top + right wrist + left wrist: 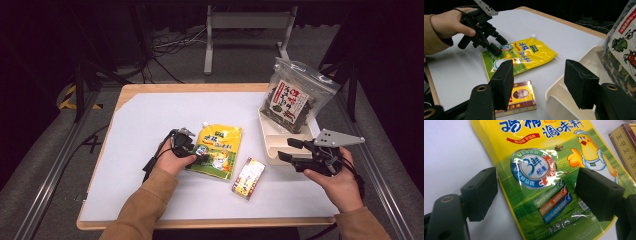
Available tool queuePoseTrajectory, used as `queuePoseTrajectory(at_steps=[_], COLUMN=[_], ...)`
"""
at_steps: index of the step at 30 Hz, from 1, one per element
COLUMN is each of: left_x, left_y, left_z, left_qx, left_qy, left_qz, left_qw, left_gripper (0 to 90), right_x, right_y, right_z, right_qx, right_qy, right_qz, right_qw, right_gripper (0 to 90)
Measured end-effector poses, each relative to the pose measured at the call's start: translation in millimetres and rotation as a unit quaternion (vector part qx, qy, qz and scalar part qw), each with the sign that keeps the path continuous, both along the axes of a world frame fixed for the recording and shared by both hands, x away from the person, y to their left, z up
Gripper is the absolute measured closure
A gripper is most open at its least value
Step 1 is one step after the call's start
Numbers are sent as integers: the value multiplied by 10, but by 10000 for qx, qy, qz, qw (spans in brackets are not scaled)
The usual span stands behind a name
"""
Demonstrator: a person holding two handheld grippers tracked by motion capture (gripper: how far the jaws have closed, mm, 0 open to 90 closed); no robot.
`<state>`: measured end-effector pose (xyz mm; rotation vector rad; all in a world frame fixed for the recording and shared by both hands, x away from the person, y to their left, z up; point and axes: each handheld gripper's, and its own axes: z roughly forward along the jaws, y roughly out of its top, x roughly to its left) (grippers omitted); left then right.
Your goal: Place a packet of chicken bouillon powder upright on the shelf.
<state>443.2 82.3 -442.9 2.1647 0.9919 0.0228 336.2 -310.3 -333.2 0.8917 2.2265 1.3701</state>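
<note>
A yellow and green seasoning pouch (217, 150) with a cartoon chicken lies flat on the white mat. My left gripper (197, 159) is low over its near left corner. In the left gripper view the pouch (541, 170) runs between the spread jaws of the left gripper (536, 185), one jaw over the bare mat, the other over the pouch; the pads do not press on it. In the right gripper view the left gripper (496, 46) stands on that same pouch (524, 56). My right gripper (290, 150) hovers open beside the white tray (272, 145), nothing between its jaws (539, 80).
A small red and gold box (248, 177) lies right of the pouch, close to the right gripper's jaws (520, 96). A clear bag of dark dried food (292, 97) stands in the tray's far end. The white mat (150, 120) covers the wooden table.
</note>
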Motion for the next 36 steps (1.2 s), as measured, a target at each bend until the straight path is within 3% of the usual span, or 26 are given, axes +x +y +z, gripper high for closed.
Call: queuePoseTrajectory(at_steps=[3,5,6,9,12,18,19,26,31,36], left_x=[-7,-26,-40,-63,-75,-106,-113,-113,-146,-177], left_y=[8,-15,-31,-57,-57,-69,-66,-46,-56,-35], left_z=[-9,-3,-9,-14,-20,-19,-4,1,47,108], left_qx=[-74,-81,-125,-117,-154,-139,-68,-185,-115,-130], left_qy=[-10,-32,-20,-77,-69,-249,-382,-412,-642,-772], left_qz=[16,-5,52,104,154,157,146,187,26,-39], left_qw=[10000,10000,9999,9998,9997,9995,9991,9988,9979,9969], left_gripper=[225,296,392,461,516,594,712,784,826,842], right_x=[-2,0,3,10,3,-4,-2,4,24,47], right_y=[15,18,19,31,50,51,47,51,74,98], right_z=[-5,-10,-14,-30,-39,-44,-47,-50,-45,-31], right_qx=[-7,-13,3,93,78,71,59,1,-300,-448], right_qy=[5,13,25,65,71,73,87,111,47,22], right_qz=[19,25,21,38,63,83,77,141,320,388], right_qw=[10000,10000,10000,9999,9999,9999,9999,9998,9990,9982], right_gripper=[411,410,410,407,408,419,428,488,614,646])
